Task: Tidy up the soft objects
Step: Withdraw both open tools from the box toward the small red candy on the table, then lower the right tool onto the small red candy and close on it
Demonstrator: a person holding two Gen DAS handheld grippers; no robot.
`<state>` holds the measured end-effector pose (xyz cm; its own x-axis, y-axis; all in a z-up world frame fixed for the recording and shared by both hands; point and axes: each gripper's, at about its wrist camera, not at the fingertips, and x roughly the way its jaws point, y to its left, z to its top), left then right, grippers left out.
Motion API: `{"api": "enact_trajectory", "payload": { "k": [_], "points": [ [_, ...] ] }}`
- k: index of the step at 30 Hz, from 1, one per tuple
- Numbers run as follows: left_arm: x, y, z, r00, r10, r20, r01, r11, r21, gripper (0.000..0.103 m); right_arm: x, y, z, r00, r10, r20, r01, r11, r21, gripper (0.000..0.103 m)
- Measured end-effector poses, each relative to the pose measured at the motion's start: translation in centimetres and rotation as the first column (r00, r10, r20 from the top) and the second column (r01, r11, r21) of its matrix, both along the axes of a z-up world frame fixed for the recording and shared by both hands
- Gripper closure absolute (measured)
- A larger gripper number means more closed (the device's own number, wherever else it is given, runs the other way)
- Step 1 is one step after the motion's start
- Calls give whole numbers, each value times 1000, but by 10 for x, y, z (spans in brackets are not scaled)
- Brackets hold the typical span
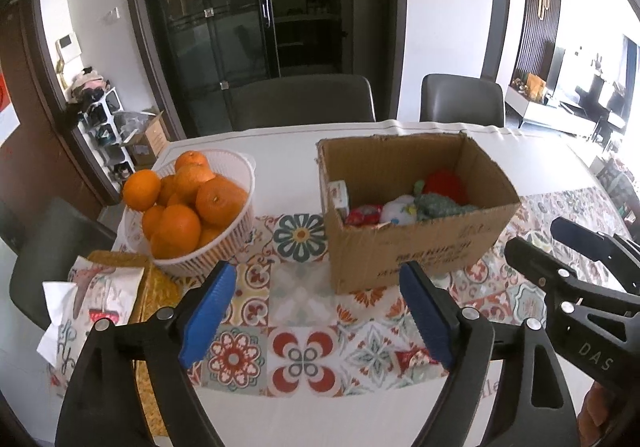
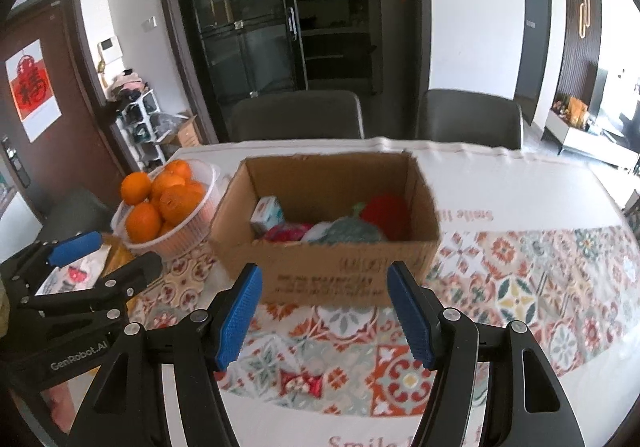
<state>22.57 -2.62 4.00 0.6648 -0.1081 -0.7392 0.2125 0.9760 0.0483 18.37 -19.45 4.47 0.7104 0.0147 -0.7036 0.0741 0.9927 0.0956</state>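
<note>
On the white table (image 1: 280, 151), over a runner of patterned floral tiles (image 1: 304, 351), stand two containers: one open brown cardboard box (image 1: 416, 247) and one white slotted plastic basket (image 1: 224, 247), well apart from each other.

Box contents, as far as the near wall allows: one red knitted soft item (image 1: 446, 185) at the far right, one grey-green knitted soft item (image 1: 434, 205) in front of it, one white soft item (image 1: 400, 209), one red-and-pink soft item (image 1: 364, 215), and one small white printed carton (image 1: 338, 195) upright in the left corner. Five items counted; more may lie hidden.

Basket contents: orange citrus fruit (image 1: 180, 223), at least eight visible, heaped above the rim.

Two dark chairs (image 1: 304, 99) stand at the far side. One printed paper packet (image 1: 108, 287) lies on a woven yellow mat (image 1: 156, 283) near the basket.

Writing: dark print on the box front, not legible; "Smile" in red on the table covering in the right wrist view; "DAS" and "GenRobot.AI" on the gripper bodies.

Left gripper (image 1: 316, 311): blue pads wide apart, nothing between them, above the runner short of the box. Right gripper (image 2: 326, 317): pads apart, empty, likewise in front of the box.
</note>
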Motion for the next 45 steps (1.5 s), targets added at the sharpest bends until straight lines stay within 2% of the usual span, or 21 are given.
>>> {"api": "enact_trajectory", "payload": {
  "k": [6, 13, 28, 45],
  "points": [
    [-16, 13, -15, 1000, 19, 12, -19, 999, 29, 12, -13, 16, -18, 1000, 19, -19, -19, 1000, 3, 37],
    [-29, 28, -38, 999, 42, 5, -42, 998, 49, 10, -22, 29, -44, 998, 31, -60, -31, 999, 9, 37],
    [-40, 40, -90, 996, 53, -74, -49, 997, 51, 9, -33, 43, -92, 991, 44, -128, -43, 999, 15, 37],
    [-35, 36, -143, 986, 50, -160, -34, 994, 104, 9, -31, 42, -152, 972, 40, -230, -32, 999, 38, 37]
  ]
}}
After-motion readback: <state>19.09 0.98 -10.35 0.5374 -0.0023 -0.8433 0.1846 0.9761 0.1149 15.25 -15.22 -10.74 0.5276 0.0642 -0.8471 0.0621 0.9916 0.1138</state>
